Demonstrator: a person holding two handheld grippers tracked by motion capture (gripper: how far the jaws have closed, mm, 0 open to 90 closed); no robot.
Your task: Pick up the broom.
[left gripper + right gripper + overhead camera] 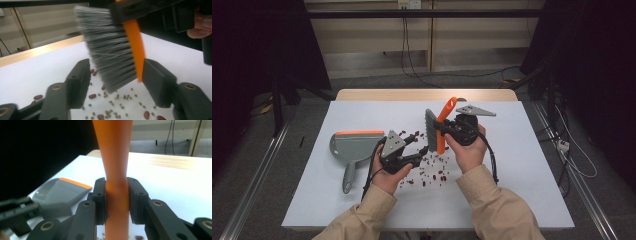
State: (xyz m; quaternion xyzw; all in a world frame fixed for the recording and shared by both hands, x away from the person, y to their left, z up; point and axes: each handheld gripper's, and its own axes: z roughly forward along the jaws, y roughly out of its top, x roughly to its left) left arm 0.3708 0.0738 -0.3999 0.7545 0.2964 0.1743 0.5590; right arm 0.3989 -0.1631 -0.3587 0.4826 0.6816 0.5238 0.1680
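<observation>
Brush (438, 127) stands near frame centre, its orange handle clamped in the right hand-held gripper (117, 200); the left hand-held gripper (116, 82) gapes around the bristles without pressing. Best keep it upright, then sweep the scattered beans (432, 167) leftward toward the dustpan (352, 145) on the worktop (522, 190).

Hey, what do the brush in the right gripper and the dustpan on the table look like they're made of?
Brush: the orange handle looks like smooth moulded plastic with a soft sheen; the grey bristles look like fine synthetic fibres, though that's a guess. Dustpan: grey, matte, probably plastic, with an orange strip along its lip that may be rubber.
</observation>
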